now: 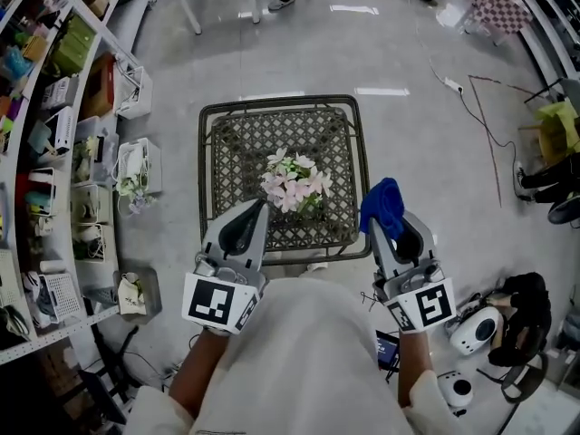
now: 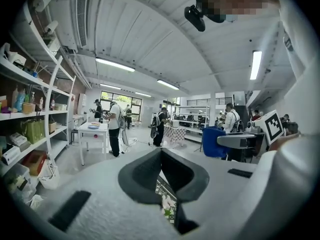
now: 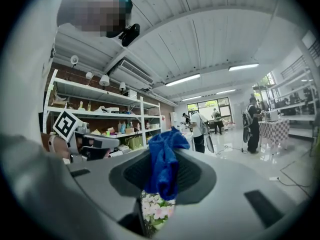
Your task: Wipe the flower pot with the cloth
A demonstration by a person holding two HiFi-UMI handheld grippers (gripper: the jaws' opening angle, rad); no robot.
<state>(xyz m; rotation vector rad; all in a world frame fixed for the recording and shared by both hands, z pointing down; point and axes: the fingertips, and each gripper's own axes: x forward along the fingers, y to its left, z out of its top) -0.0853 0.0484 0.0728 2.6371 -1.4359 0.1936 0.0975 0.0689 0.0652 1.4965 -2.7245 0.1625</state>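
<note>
— Where is the flower pot (image 1: 295,188) sitting?
— Mid-frame on the metal lattice counter (image 1: 234,152), with pale pink blossoms (image 1: 288,181) hiding most of it.
— And the claws?
— The right claw (image 1: 375,225) is pinching the blue cloth (image 1: 384,203). The left claw (image 1: 261,205) is sitting closed with nothing in it.

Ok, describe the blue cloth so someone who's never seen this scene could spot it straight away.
Find the dark metal lattice table on the grey floor, pink and white flowers at its centre. At its near right corner, the right gripper pinches a crumpled bright blue cloth. It is the only blue thing by the table; the left gripper holds nothing.
</note>
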